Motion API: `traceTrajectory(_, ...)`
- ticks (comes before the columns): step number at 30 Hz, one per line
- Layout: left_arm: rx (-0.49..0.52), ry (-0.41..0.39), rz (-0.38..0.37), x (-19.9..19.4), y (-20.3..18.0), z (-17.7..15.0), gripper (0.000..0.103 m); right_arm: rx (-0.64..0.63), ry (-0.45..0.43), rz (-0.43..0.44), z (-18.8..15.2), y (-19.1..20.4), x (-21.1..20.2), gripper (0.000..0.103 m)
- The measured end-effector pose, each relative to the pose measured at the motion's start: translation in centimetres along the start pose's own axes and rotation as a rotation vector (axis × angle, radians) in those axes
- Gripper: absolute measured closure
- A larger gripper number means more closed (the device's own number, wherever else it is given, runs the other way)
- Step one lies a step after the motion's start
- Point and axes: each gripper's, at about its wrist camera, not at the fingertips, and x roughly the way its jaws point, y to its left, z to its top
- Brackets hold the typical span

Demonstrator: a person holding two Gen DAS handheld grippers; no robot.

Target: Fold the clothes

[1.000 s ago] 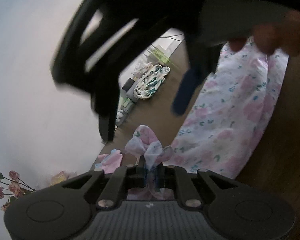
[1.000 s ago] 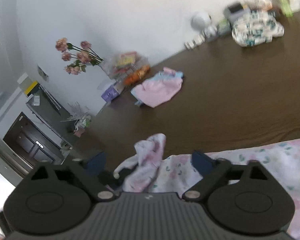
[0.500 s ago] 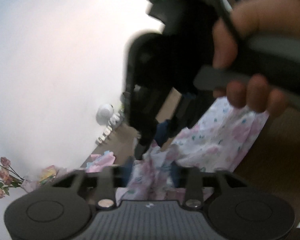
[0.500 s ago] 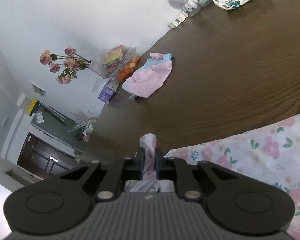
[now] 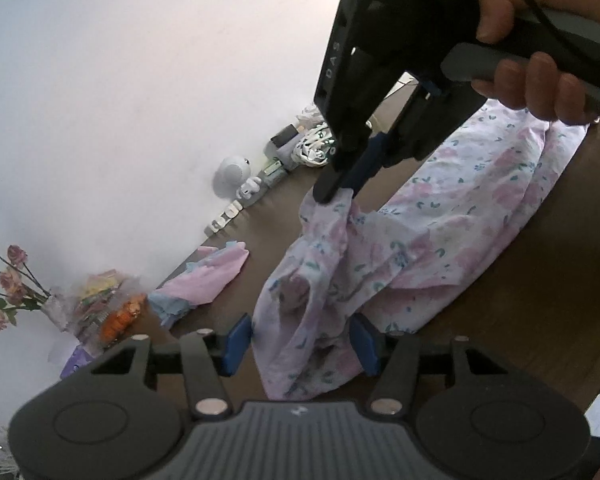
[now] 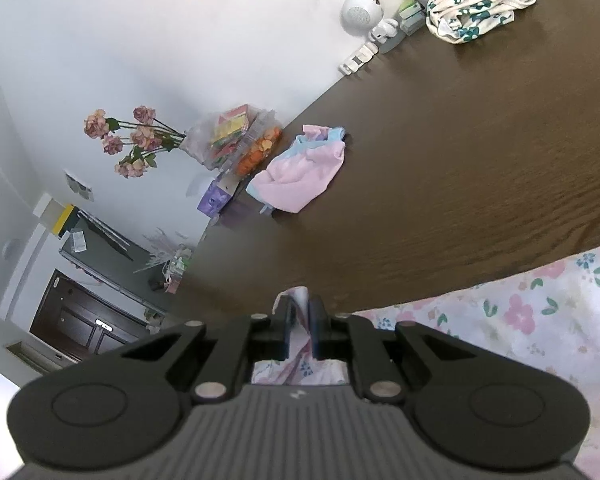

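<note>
A: What does the right gripper (image 6: 299,330) hold?

B: Its jaws are clenched on a thin bunched fold of the floral garment (image 5: 440,232). In the left wrist view the same gripper (image 5: 338,192) comes in from about one o'clock, with the person's hand (image 5: 540,60) around its handle, and it lifts a corner of the cloth.

A: And the left gripper (image 5: 300,340)?

B: Its jaws stand apart and have just been closing a little. A hanging fold of the garment is between the blue pads (image 5: 236,338), but they do not press on it.

A: How does the garment look?

B: White, thin, with pink flowers and small green leaves. It is wrinkled, and most of it lies spread on the dark wooden table (image 6: 480,152), toward two o'clock from the left gripper.

A: Anything around it?

B: Toward ten o'clock a pink and blue cloth (image 6: 300,176) lies apart, near the wall.
</note>
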Motion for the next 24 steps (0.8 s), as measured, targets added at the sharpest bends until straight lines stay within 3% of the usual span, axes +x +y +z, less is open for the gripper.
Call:
traceTrajectory(1,-0.004,0.002,-0.008,0.2,0.1,0.1,0.084,-0.004,0.006,0.000,-0.1,0.0,0.0,0.091)
traceTrajectory(2,-0.007,0.002,-0.017,0.2,0.2,0.1,0.094,-0.003,0.009,0.000,-0.2,0.0,0.1,0.082)
traceTrajectory(3,-0.009,0.002,-0.027,-0.1,0.5,0.1,0.095,-0.002,0.012,-0.001,-0.3,0.0,0.0,0.059)
traceTrajectory(5,-0.006,-0.005,-0.032,-0.2,0.5,0.3,0.099,-0.012,0.020,-0.014,-0.6,0.0,0.0,0.031)
traceTrajectory(6,-0.002,-0.009,-0.031,-0.1,0.5,0.4,0.100,-0.026,0.025,-0.027,-0.8,0.2,0.1,0.030)
traceTrajectory(7,-0.001,-0.013,-0.031,-0.1,0.4,0.6,0.100,-0.033,0.038,-0.027,-1.0,0.3,0.3,0.032)
traceTrajectory(8,-0.001,-0.017,-0.032,0.0,0.3,0.8,0.100,-0.032,0.056,-0.016,-1.2,0.3,0.5,0.042)
traceTrajectory(9,0.005,-0.023,-0.029,0.0,0.2,1.2,0.100,-0.034,0.067,-0.006,-1.3,0.5,0.6,0.065)
traceTrajectory(11,0.023,-0.041,-0.014,0.0,-0.2,1.9,0.100,-0.044,0.076,0.013,-1.4,0.9,0.5,0.088)
traceTrajectory(15,0.037,-0.106,-0.007,-0.9,-0.8,3.9,0.100,-0.065,0.032,0.024,-0.7,1.9,-1.4,0.091)
traceTrajectory(18,0.040,-0.145,-0.042,-0.9,-1.7,5.1,0.100,-0.063,-0.008,0.010,-0.1,1.6,-3.6,0.091)
traceTrajectory(24,0.022,-0.159,-0.130,0.4,-4.7,6.8,0.100,-0.029,-0.048,-0.090,0.1,-1.3,-6.4,0.091)
